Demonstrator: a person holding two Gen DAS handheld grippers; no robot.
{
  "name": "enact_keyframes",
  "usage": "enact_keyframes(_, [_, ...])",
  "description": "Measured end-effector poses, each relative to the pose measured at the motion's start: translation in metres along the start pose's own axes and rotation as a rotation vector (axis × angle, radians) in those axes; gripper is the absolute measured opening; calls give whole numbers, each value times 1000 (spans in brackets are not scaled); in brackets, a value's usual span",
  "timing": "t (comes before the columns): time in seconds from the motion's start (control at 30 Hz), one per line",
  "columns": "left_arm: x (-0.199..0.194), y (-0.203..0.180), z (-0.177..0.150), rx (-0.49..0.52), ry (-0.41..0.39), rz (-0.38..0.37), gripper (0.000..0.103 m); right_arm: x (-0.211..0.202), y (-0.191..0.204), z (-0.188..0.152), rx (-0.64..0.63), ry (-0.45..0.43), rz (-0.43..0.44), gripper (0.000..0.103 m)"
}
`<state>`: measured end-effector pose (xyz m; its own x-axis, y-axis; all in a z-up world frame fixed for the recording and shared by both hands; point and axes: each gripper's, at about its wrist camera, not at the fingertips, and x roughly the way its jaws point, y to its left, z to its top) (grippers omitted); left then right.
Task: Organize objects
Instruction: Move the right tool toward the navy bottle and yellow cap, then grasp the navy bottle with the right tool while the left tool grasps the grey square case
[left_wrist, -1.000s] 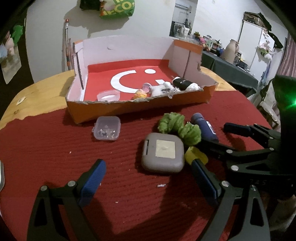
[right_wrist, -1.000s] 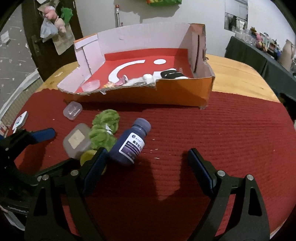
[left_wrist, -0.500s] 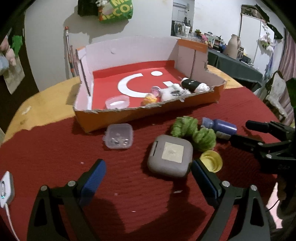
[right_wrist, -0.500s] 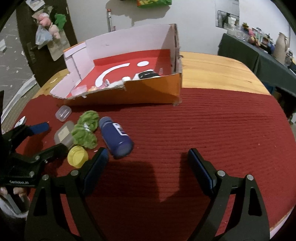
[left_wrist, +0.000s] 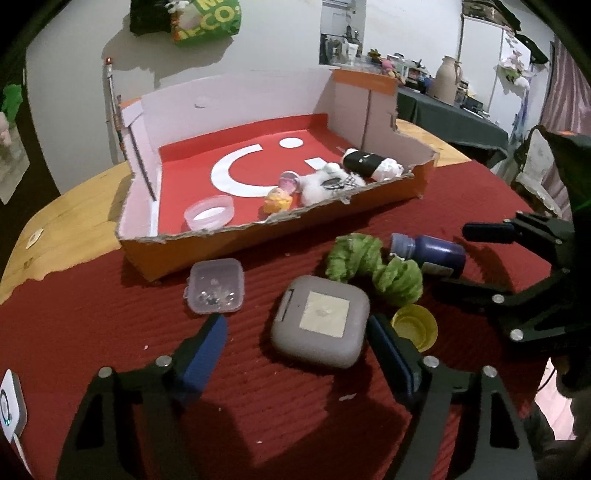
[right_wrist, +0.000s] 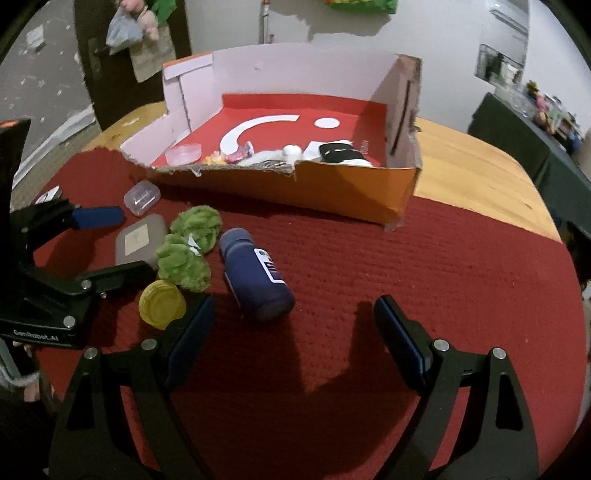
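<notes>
Here the red cloth (right_wrist: 424, 258) has lots of bare room on the right, up to the wood table edge (right_wrist: 480, 173). The big box (right_wrist: 332, 192) sits at the back w/ a torn low front wall. The blue bottle (right_wrist: 255, 277) lies flat, cap toward the box. L gripper (left_wrist: 295, 347) is closing around the grey case (left_wrist: 321, 325), not pressing yet. R gripper (right_wrist: 295, 321) is closing, wide, bottle just ahead, not touched.

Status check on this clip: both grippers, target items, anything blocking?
Left gripper closing around grey rounded-square case, not clamped. Right gripper closing, empty, near dark blue plastic bottle. Yellow cap crowds left's finger.
</notes>
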<state>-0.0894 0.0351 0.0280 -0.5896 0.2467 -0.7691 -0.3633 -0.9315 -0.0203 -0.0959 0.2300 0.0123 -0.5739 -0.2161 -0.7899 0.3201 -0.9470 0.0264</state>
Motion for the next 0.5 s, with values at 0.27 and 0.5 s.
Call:
enact_keyframes(0.27, [8, -2, 4, -3, 7, -46, 62, 11, 10, 9, -89, -2, 43, 52])
enact_keyframes(0.5, [9, -4, 7, -17, -24, -77, 52, 14, 16, 13, -123, -33, 96, 27])
